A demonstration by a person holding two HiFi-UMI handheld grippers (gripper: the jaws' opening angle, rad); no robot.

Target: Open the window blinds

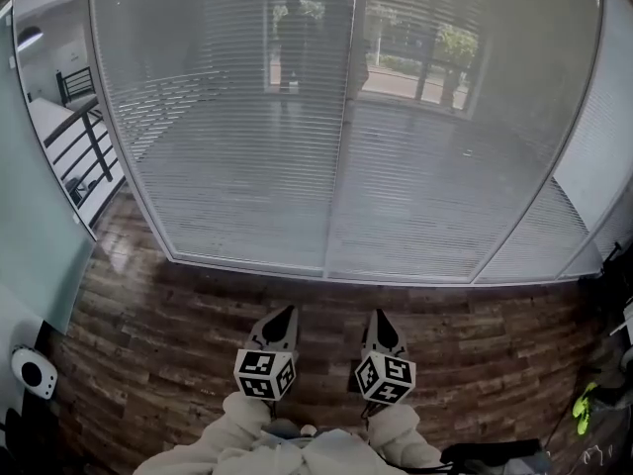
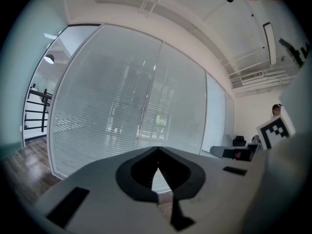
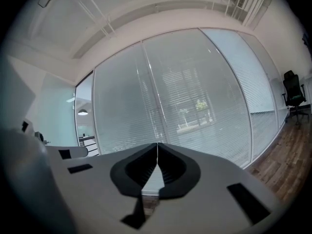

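Pale sleeves (image 1: pixel 240 431) hold the left claw (image 1: pixel 281 315) and right claw (image 1: pixel 380 317) side by side, level, above the dark wooden floor (image 1: pixel 148 325). Each claw is pressed together at its tips, with nothing pinched between them. Well ahead of both tips, across the floor, the blinds (image 1: pixel 247 156) hang fully lowered over the glass panels from top to floor, with a black railing (image 1: pixel 84 146) to their left and trees (image 1: pixel 450 47) dim through the slats.
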